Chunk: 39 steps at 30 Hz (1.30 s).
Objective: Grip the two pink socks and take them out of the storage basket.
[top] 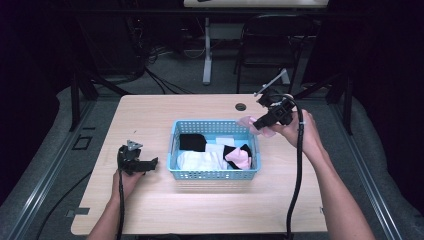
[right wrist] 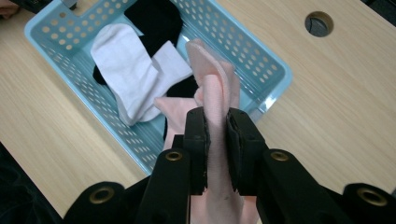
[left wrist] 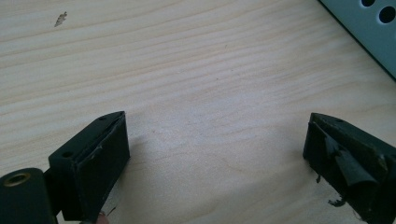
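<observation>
Right gripper [right wrist: 217,140] clamped on pink sock [right wrist: 215,93] above basket [right wrist: 275,70], left gripper [left wrist: 217,154] spread wide over table [left wrist: 187,70]

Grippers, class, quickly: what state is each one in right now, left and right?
Left gripper: open, nothing between its jaws, low over the table.
Right gripper: closed on a pink sock, held above the blue basket.

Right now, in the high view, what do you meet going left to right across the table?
Left gripper resting open on the table → blue basket of socks → right gripper, shut on a pink sock above the basket's right end.
</observation>
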{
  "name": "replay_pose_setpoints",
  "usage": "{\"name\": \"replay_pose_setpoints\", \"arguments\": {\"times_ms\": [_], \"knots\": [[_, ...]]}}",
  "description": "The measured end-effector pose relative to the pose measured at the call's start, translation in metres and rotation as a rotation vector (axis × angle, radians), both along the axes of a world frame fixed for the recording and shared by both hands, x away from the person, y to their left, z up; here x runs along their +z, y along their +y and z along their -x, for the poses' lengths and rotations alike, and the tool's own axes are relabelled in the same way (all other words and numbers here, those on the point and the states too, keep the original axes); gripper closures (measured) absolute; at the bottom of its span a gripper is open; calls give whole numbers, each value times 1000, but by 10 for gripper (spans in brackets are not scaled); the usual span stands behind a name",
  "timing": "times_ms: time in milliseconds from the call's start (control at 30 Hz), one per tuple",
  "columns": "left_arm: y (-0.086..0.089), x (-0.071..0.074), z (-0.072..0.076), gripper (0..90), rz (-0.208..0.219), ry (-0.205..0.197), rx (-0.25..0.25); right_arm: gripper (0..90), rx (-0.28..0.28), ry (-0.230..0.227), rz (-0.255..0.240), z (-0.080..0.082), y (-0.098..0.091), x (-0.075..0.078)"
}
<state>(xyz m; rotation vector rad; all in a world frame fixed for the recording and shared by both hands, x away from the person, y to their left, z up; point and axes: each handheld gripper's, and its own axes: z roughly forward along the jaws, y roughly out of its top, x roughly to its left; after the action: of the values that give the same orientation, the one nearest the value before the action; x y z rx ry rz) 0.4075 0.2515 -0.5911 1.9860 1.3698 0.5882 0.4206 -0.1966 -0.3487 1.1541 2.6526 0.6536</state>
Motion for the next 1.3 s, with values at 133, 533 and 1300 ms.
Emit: {"name": "replay_pose_setpoints", "arguments": {"times_ms": [133, 533, 1300], "knots": [[0, 0, 0, 69, 0, 0, 0, 790, -37, 0, -1, 4, -19, 0], [0, 0, 0, 69, 0, 0, 0, 801, -161, 42, 20, 8, -75, -24], [0, 0, 0, 70, 2, -2, 6, 804, -326, 142, 98, 1, -115, -121]]}}
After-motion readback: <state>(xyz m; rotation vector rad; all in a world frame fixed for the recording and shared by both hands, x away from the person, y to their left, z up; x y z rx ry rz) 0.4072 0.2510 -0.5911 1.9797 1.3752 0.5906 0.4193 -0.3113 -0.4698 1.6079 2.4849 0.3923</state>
